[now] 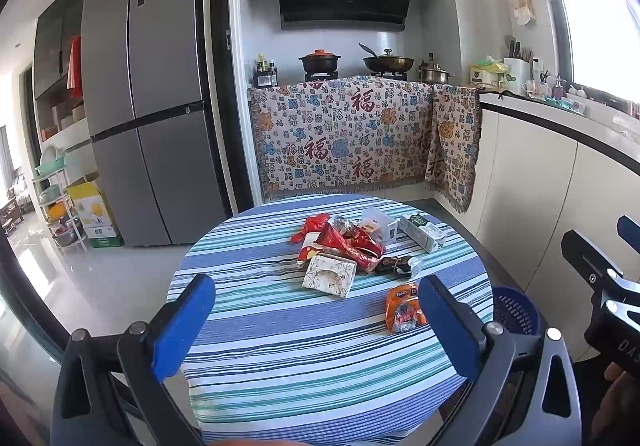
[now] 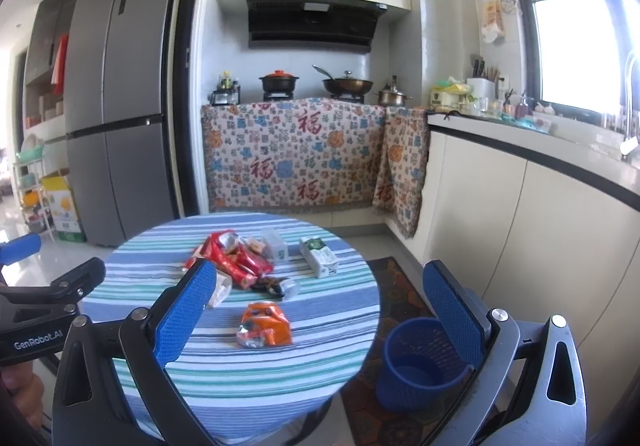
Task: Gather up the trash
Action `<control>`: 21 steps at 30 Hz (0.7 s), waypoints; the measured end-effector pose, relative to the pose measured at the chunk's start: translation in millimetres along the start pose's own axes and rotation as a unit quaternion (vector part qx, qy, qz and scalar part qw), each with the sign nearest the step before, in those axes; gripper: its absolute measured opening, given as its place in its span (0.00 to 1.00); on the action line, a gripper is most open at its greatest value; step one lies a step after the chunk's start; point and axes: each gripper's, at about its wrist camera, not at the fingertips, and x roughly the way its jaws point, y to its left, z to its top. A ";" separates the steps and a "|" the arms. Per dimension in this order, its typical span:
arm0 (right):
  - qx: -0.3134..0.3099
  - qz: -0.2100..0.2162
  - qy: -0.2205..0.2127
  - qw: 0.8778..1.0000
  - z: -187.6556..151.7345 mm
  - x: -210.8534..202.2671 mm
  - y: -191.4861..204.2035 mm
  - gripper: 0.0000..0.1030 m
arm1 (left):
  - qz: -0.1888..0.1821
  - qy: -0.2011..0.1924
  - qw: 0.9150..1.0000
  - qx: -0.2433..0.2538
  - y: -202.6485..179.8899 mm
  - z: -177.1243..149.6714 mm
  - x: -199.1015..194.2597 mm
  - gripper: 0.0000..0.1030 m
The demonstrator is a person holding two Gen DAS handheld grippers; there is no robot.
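A heap of trash lies on the round striped table (image 1: 280,326): red wrappers (image 1: 344,242), a flat tissue box (image 1: 329,276), a green-and-white carton (image 1: 423,232) and a crushed orange Fanta can (image 1: 404,308) nearer me. The same can (image 2: 265,326), red wrappers (image 2: 236,262) and carton (image 2: 319,256) show in the right wrist view. My left gripper (image 1: 316,326) is open and empty above the table's near side. My right gripper (image 2: 320,310) is open and empty, over the table's right edge. A blue trash basket (image 2: 420,362) stands on the floor right of the table.
The basket's rim (image 1: 514,310) also shows in the left wrist view. A patterned rug (image 2: 396,286) lies under the basket. White cabinets (image 2: 520,230) run along the right, a cloth-covered stove counter (image 1: 344,134) stands behind, a grey fridge (image 1: 148,106) at left.
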 end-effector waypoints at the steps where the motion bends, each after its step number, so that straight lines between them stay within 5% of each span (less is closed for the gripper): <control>1: 0.000 0.000 0.001 1.000 -0.3 0.1 0.2 1.00 | 0.000 0.001 1.000 0.000 -0.5 0.2 -0.2 1.00; 21: -0.001 0.002 0.001 1.000 -2.3 -1.1 2.0 1.00 | -0.001 0.001 1.000 0.000 2.6 0.2 -2.4 1.00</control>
